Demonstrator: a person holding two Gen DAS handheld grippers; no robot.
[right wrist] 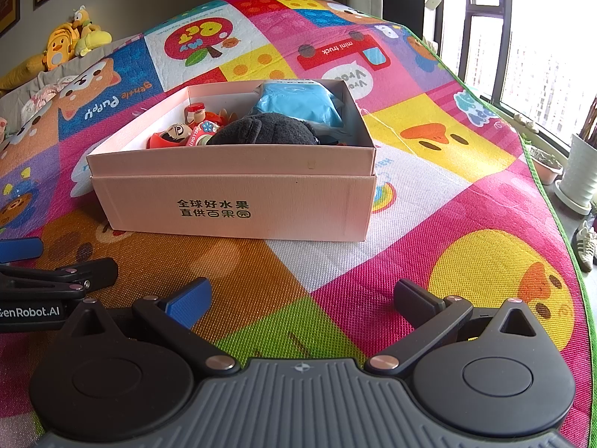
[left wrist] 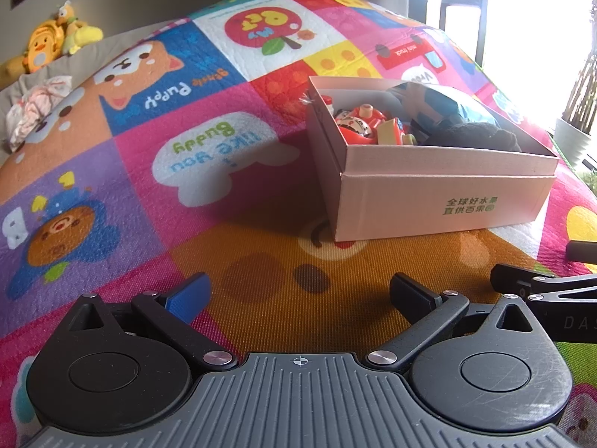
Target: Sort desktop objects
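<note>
A: Both tools sit low over the play mat point(right wrist: 335, 268), and nothing is in either one. The left gripper point(left wrist: 298, 295) has its jaws spread wide and empty; the right gripper point(right wrist: 302, 298) is just as wide and just as empty.

B: And the cardboard box point(right wrist: 231, 205)?

A: Straight ahead of the right gripper, centre frame in its view, with the long printed side facing the jaws and the long axis running left to right. In the left wrist view it sits to the right of centre, one corner turned toward the camera.

B: So the right is squarer to it.

A: I'd say so. The left would have to swing toward the right of its frame to reach it.

B: What's inside?

A: A black plush item point(right wrist: 265, 130) up against the near wall, a blue packet point(right wrist: 294, 104) behind it, and small red figurines point(right wrist: 179, 134) toward the box's left end.

B: Anything loose on the mat?

A: Nothing I can see between jaws and box. Yellow plush toys point(right wrist: 71, 41) sit at the far upper left, well apart. The sort looks about finished.
</note>
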